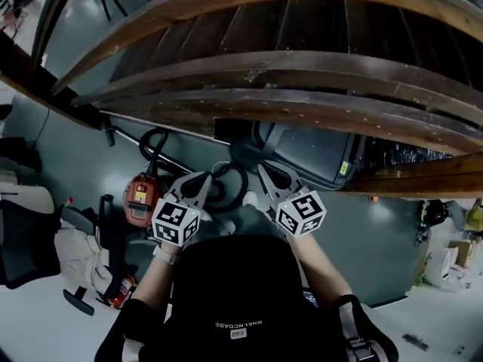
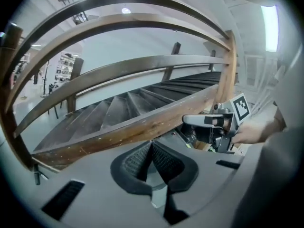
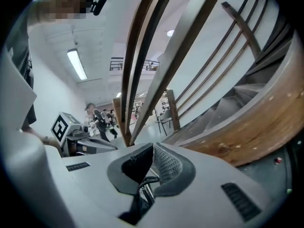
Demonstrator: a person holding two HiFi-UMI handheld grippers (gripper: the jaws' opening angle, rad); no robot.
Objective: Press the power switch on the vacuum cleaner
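A red-orange vacuum cleaner [image 1: 141, 200] with a black looped handle [image 1: 155, 143] stands on the grey floor, below and to the left of my hands in the head view. No switch on it can be made out. My left gripper [image 1: 201, 184] [image 2: 152, 144] hovers to the right of the vacuum and well above it, with its jaws shut on nothing. My right gripper [image 1: 270, 176] [image 3: 153, 148] is level with it, further right, and is also shut and empty. Each gripper view shows the other gripper: the right gripper [image 2: 209, 121] and the left gripper [image 3: 90, 144].
Curved wooden stair rails [image 1: 287, 104] and dark steps [image 1: 302, 29] run across just ahead of both grippers. A dark grey bin [image 1: 317, 153] sits beneath the rails. A black chair [image 1: 26, 240], a pale bundle [image 1: 79, 251] and a small red object [image 1: 121, 289] lie on the left.
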